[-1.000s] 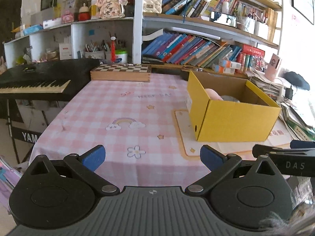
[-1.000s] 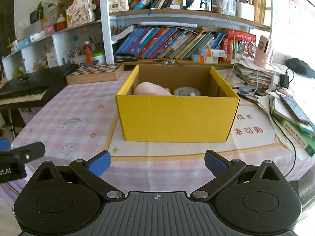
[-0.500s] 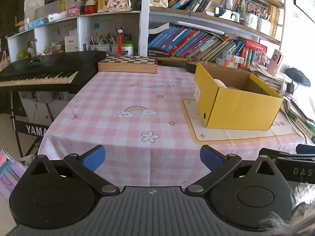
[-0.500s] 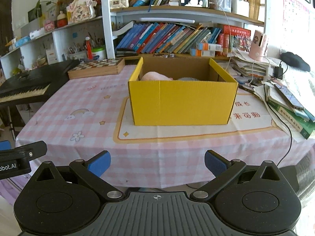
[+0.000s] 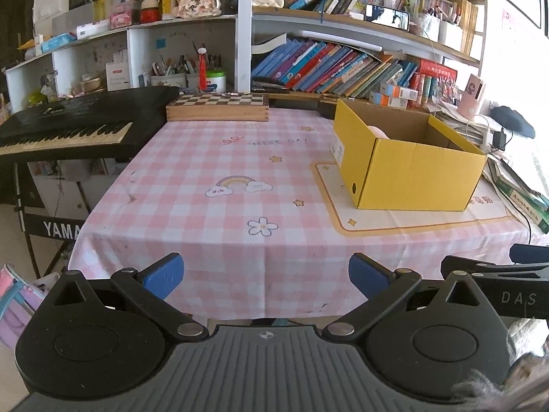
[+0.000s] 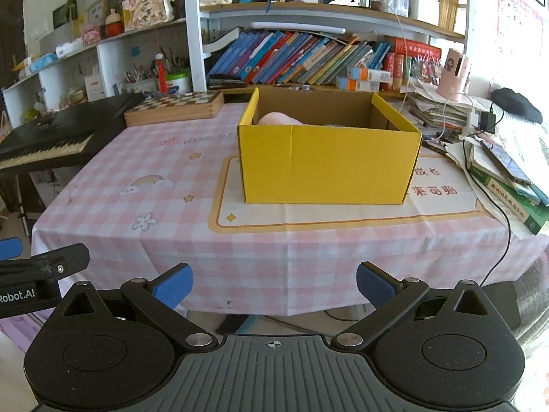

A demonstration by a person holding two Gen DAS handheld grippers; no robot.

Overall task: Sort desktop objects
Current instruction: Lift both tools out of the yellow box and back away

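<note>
Both grippers, left [image 5: 264,274] and right [image 6: 272,283], hang spread and empty off the near edge of the table [image 5: 212,158].

My fingers grasp nothing. The yellow box [image 6: 327,164] sits on a mat [image 6: 308,218] toward the table's right side, with a pink thing [image 6: 279,119] just showing above its wall; what else lies inside I cannot tell. The checked cloth before me looks bare, so the sorting seems nearly done or done. If I reach in again, the risk is my right fingers catching the box's near wall and shoving it along the mat, or snagging the cable [image 6: 504,216] trailing beside the books [image 6: 514,192] on the right.
</note>
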